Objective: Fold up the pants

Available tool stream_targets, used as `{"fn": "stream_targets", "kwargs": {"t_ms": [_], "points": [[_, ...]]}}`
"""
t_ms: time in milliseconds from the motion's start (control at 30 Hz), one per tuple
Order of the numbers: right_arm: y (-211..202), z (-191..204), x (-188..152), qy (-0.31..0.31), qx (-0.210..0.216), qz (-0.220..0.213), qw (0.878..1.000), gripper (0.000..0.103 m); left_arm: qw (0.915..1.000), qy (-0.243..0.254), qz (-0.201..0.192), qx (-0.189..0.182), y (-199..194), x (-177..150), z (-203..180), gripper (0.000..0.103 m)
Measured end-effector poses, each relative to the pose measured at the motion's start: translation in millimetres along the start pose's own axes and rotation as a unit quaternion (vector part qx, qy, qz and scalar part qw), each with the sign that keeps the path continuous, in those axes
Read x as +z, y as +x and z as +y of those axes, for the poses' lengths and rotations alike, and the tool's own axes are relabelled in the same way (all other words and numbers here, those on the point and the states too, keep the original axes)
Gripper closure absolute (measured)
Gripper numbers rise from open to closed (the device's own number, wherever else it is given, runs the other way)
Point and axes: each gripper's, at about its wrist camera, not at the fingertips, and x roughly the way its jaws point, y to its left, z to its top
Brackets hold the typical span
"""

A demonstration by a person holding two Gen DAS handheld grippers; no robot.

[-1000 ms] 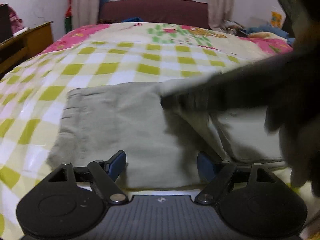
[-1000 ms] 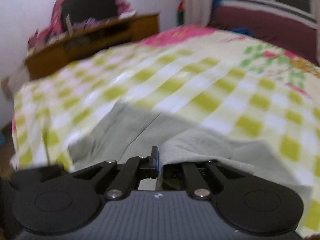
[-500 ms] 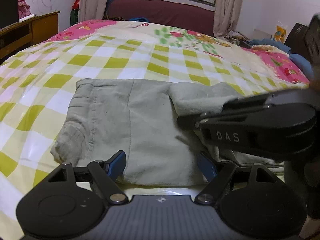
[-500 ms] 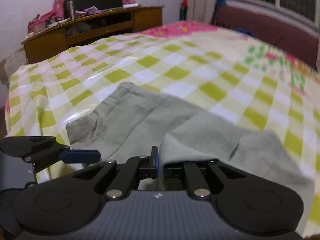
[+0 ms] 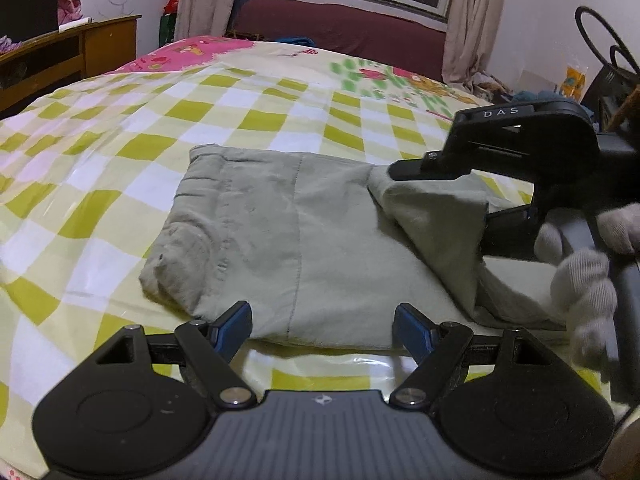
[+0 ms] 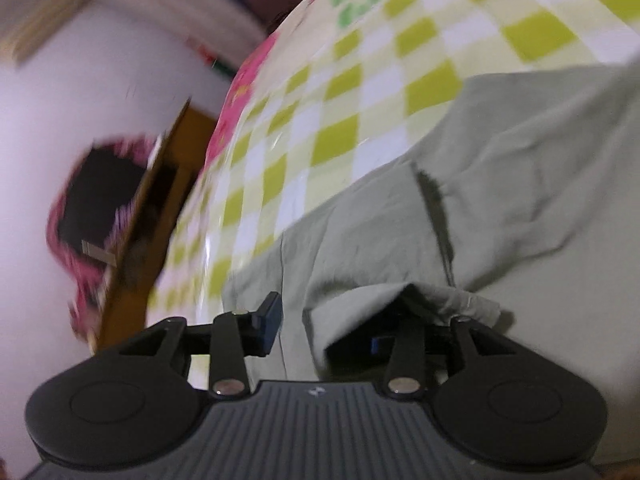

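Observation:
Grey-green pants (image 5: 288, 236) lie folded on the checked bedspread (image 5: 120, 152). My left gripper (image 5: 323, 326) is open and empty, low at the pants' near edge. My right gripper (image 6: 324, 330) is rolled sideways with its jaws open; a fold of the pants (image 6: 400, 216) drapes over its right finger, and its left fingertip (image 6: 269, 320) is bare. In the left wrist view the right gripper body (image 5: 520, 148) sits at the right over a raised flap of cloth (image 5: 436, 224), held by a gloved hand (image 5: 580, 276).
A wooden desk (image 5: 60, 64) stands left of the bed. A dark red headboard or sofa (image 5: 340, 36) and a curtained window are at the far end. Clutter lies at the far right (image 5: 560, 88).
My right gripper was shut on the pants' edge; now its jaws are open and it has rolled sideways and drawn back right. The flap has settled onto the pants. The left gripper stays open.

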Motion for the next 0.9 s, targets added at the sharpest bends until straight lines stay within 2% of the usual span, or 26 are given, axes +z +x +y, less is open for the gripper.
{"fn": "stream_targets", "kwargs": {"t_ms": [33, 67, 133, 167, 200, 233, 300, 333, 367, 400, 433, 533, 700, 767, 800, 900], "points": [[1, 5, 1, -0.010, -0.011, -0.005, 1.000, 0.092, 1.0000, -0.002, -0.001, 0.000, -1, -1, 2, 0.012], [4, 14, 1, -0.035, -0.023, -0.005, 0.999, 0.098, 1.0000, -0.004, -0.002, 0.001, -1, -2, 4, 0.012], [11, 40, -5, -0.109, -0.042, 0.001, 0.993, 0.098, 0.9999, -0.009, -0.004, 0.004, -3, -4, 8, 0.012], [16, 58, -14, -0.171, -0.048, 0.007, 0.984, 0.098, 0.9999, -0.011, -0.005, 0.006, -4, -5, 11, 0.012], [22, 77, -26, -0.247, -0.061, 0.008, 0.967, 0.098, 0.9999, -0.011, -0.006, 0.008, -5, -7, 13, 0.012], [30, 101, -46, -0.359, -0.083, 0.006, 0.929, 0.098, 0.9999, -0.012, -0.005, 0.010, -7, -9, 15, 0.012], [43, 131, -100, -0.580, -0.111, -0.021, 0.807, 0.097, 0.9998, -0.013, -0.002, 0.018, -9, -14, 20, 0.011], [49, 136, -120, -0.641, -0.109, -0.019, 0.759, 0.097, 0.9997, -0.012, -0.003, 0.022, -11, -17, 21, 0.011], [53, 138, -133, -0.667, -0.101, -0.010, 0.738, 0.097, 0.9996, -0.011, -0.005, 0.024, -12, -20, 23, 0.011], [57, 139, -138, -0.673, -0.092, 0.003, 0.734, 0.097, 0.9996, -0.013, -0.004, 0.026, -13, -23, 25, 0.011], [62, 138, -139, -0.671, -0.091, 0.019, 0.736, 0.095, 0.9995, -0.017, 0.001, 0.028, -13, -25, 28, 0.011], [68, 133, -142, -0.672, -0.108, 0.019, 0.732, 0.090, 0.9993, -0.023, 0.004, 0.030, -13, -29, 33, 0.011], [67, 129, -138, -0.654, -0.102, 0.031, 0.749, 0.087, 0.9994, -0.020, 0.002, 0.027, -13, -27, 33, 0.011], [67, 129, -140, -0.647, -0.091, 0.037, 0.756, 0.078, 0.9994, -0.020, 0.002, 0.028, -14, -26, 34, 0.011], [66, 129, -142, -0.648, -0.082, 0.041, 0.756, 0.077, 0.9994, -0.020, 0.001, 0.030, -15, -27, 34, 0.011], [62, 128, -150, -0.661, -0.068, 0.056, 0.745, 0.076, 0.9992, -0.019, 0.000, 0.035, -22, -29, 36, 0.011]]}}
